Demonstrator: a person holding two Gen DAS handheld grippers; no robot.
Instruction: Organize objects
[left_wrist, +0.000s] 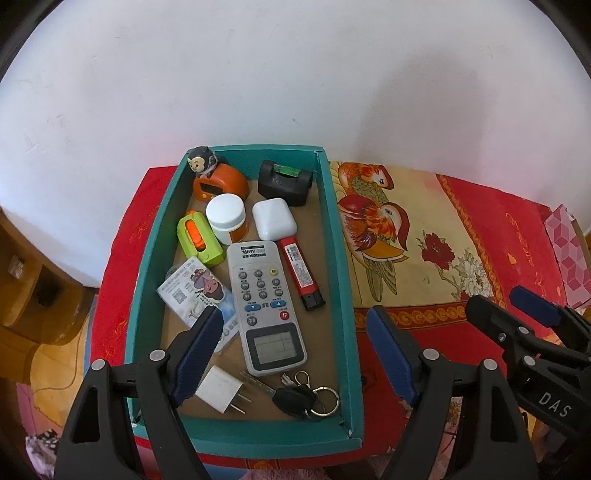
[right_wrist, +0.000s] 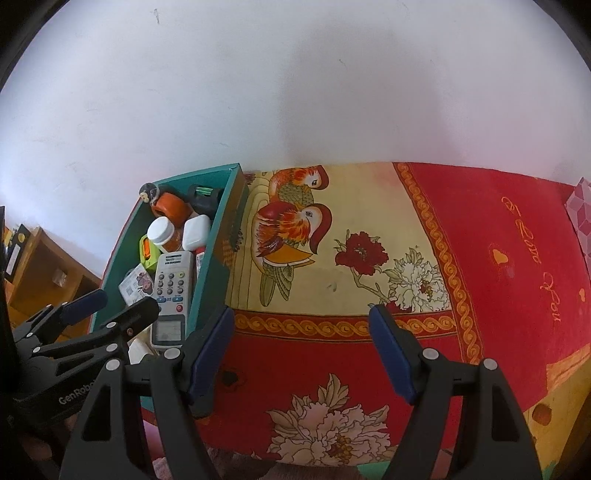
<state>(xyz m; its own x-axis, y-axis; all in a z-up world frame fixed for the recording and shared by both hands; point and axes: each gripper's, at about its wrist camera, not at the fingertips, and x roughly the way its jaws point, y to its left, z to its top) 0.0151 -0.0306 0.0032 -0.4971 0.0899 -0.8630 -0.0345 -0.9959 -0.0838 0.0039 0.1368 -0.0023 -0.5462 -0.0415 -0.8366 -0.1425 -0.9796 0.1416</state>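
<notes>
A teal box (left_wrist: 341, 258) stands on the red patterned cloth and holds a grey remote (left_wrist: 264, 306), a red pen-shaped tool (left_wrist: 301, 273), a white case (left_wrist: 274, 218), a white-lidded jar (left_wrist: 226, 216), a green and orange gadget (left_wrist: 199, 240), an orange monkey clock (left_wrist: 218, 179), a black level (left_wrist: 286, 181), a card pack (left_wrist: 195, 291), a white plug (left_wrist: 221, 391) and keys (left_wrist: 303, 397). My left gripper (left_wrist: 295, 325) is open and empty above the box's near half. My right gripper (right_wrist: 301, 332) is open and empty over the cloth, right of the box (right_wrist: 212, 251).
The cloth (right_wrist: 498, 258) with bird and flower prints covers the table up to a white wall. A pink patterned box (left_wrist: 569, 254) stands at the far right. Wooden furniture (left_wrist: 29, 280) stands low on the left. The right gripper shows in the left wrist view (left_wrist: 517, 302).
</notes>
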